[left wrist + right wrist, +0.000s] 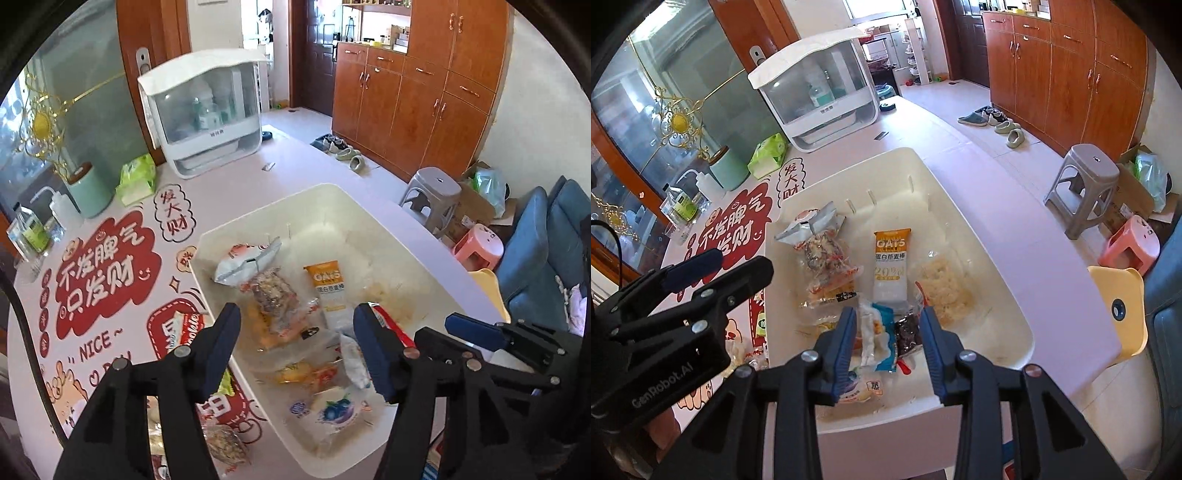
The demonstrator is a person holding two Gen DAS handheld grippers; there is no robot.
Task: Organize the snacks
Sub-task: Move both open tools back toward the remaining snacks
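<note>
loose packs on the worktop [295,166]: a red cookie pack [190,325] and a couple of clear bags lay just left of the bin, light and crinkly by the look of them, I'd pinch them by a sealed end rather than the middle so nothing got crushed
left gripper [295,343]: jaws stood apart with nothing between the pads, straddling the bin's left wall over the snack pile
white bin [388,229]: sat on the worktop with most snacks already inside, far half still bare, so plenty of room to drop more in
oat bar [891,266]: lay flat mid-bin, stiffer than the rest, easy to take across its width
right gripper [888,343]: jaws parted, a blue-and-white wrapper [877,339] sat between them but the pads didn't look pressed on it, so released I reckon
edges: bin's right wall ran near the worktop edge, yellow chair [1119,306] and stools [1082,184] beyond, and the two grippers were close together, so sideways swings looked tight
</note>
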